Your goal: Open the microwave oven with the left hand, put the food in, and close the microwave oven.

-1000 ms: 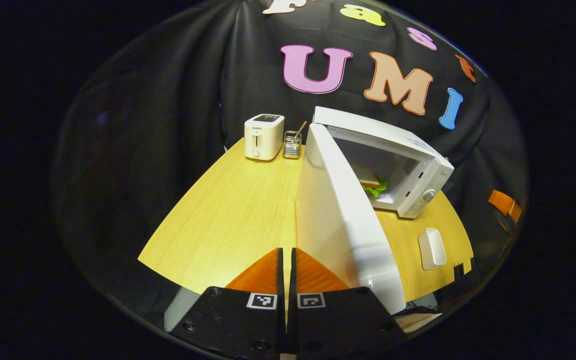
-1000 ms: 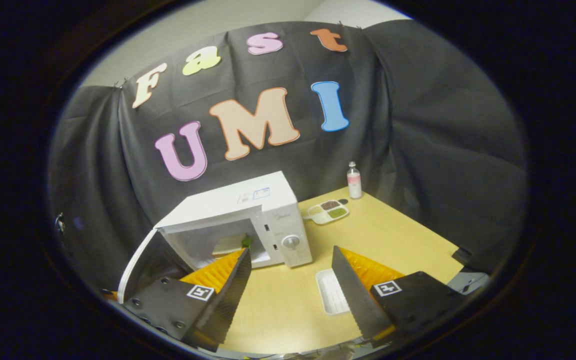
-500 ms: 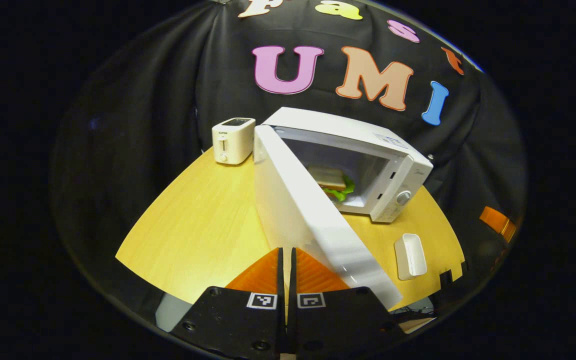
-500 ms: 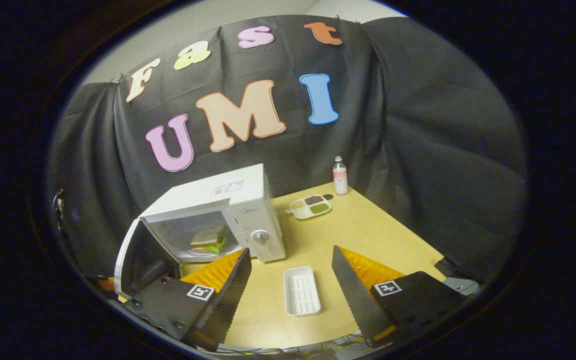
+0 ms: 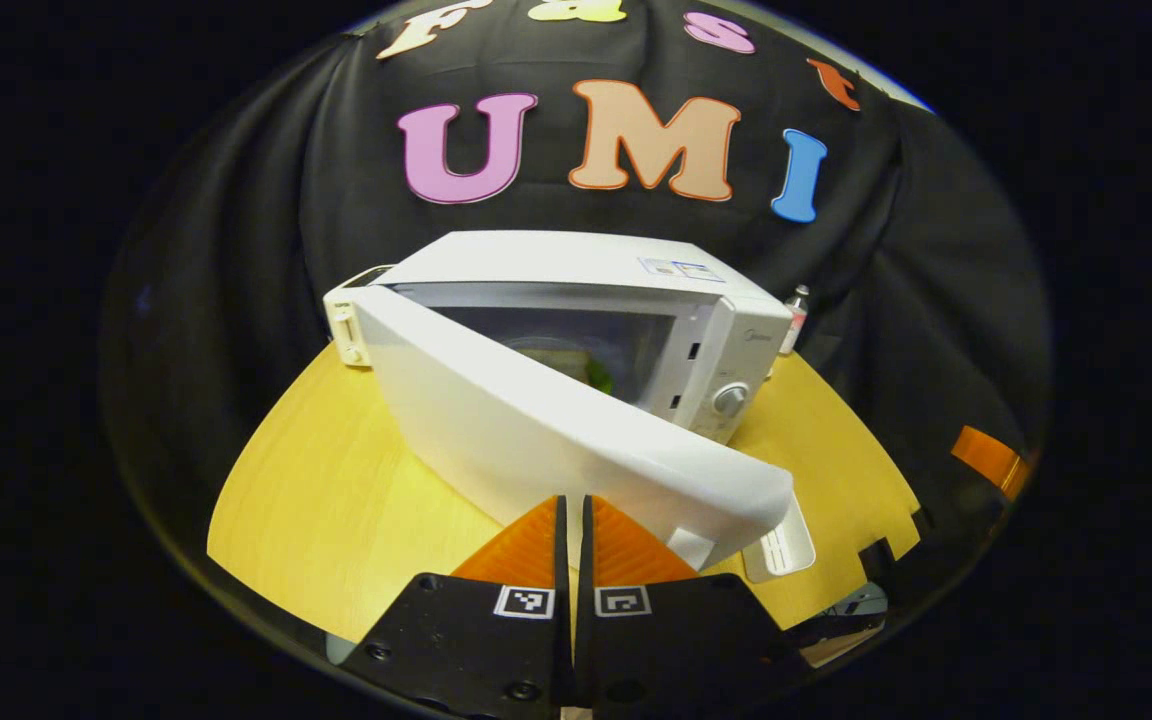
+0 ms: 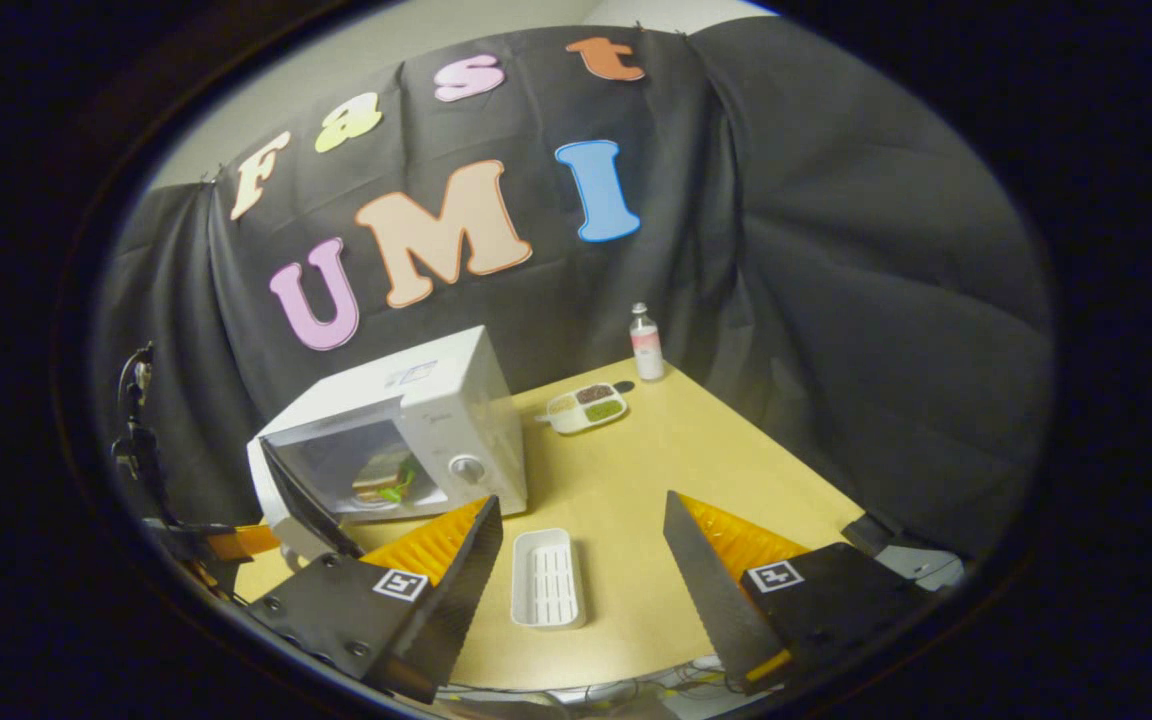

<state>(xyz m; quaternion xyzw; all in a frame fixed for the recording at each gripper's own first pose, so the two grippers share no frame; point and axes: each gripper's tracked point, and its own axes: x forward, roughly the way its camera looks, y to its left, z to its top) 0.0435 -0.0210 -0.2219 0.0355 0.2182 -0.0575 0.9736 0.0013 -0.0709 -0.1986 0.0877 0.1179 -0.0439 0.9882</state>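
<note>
The white microwave [image 5: 576, 262] stands on the wooden table [image 5: 336, 500] with its door [image 5: 556, 420] partly open, swung about halfway across the opening. Inside lies the food, a sandwich with green leaves [image 6: 383, 478], its edge also seen past the door [image 5: 576, 358]. My left gripper [image 5: 572, 500] is shut with nothing between its fingers, and its tips rest against the door's outer face near the free edge. My right gripper [image 6: 581, 505] hangs open above the table in front of the microwave [image 6: 406, 420], holding nothing.
An empty white tray [image 6: 548, 578] lies on the table just before the microwave's front right corner [image 5: 781, 545]. A divided dish of food [image 6: 586, 408] and a small bottle [image 6: 645, 343] stand at the back. A toaster [image 5: 344, 330] peeks out behind the door.
The door has swung from wide open to about half shut, with my shut left gripper following it round. The right gripper has drawn back and turned a little; the tray now lies between its fingers.
</note>
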